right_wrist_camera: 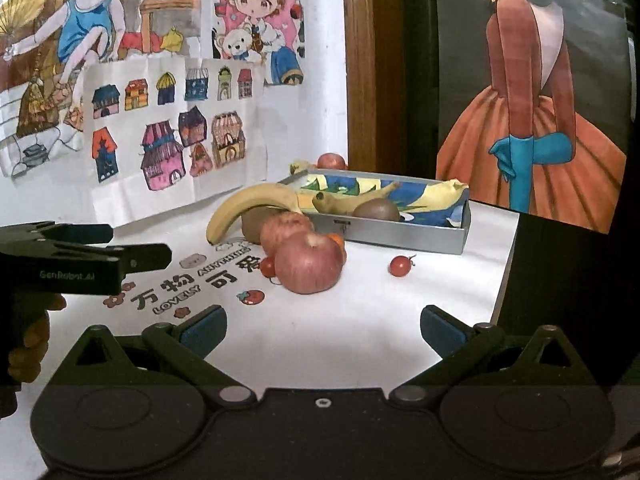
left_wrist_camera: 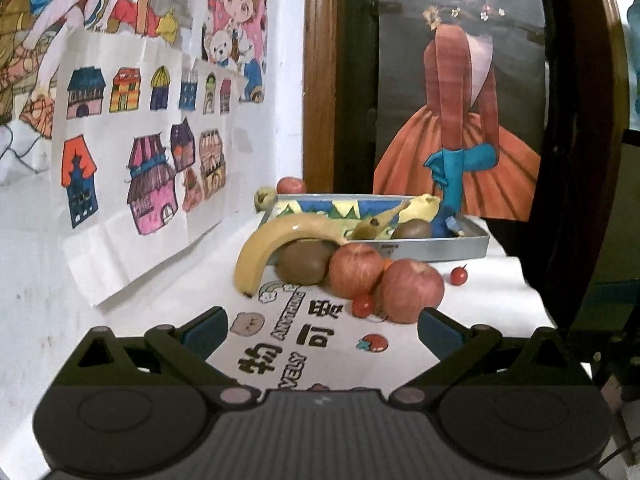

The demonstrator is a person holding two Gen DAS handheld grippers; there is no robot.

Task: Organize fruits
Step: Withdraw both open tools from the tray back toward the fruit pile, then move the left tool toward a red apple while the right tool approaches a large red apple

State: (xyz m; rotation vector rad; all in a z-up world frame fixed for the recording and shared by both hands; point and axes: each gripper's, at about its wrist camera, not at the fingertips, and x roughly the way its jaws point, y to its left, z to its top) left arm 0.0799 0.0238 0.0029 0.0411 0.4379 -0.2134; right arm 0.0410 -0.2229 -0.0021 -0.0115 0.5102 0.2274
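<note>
Fruits [right_wrist_camera: 308, 266] untouched; 2 grippers wide open, empty.

White wall [right_wrist_camera: 320, 80] with taped drawings [right_wrist_camera: 176, 136], perhaps wooden doorframe [right_wrist_camera: 358, 60]

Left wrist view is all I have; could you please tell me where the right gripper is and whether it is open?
Observer: The right gripper is open, its fingers spread over bare white table, short of the nearest apple.
Operator: Thank you. Can you see my left gripper from there?
Observer: Yes, the left gripper shows side-on at the left edge, pointing toward the banana.
Operator: Is anything holding it?
Observer: A hand grips its handle from below.
</note>
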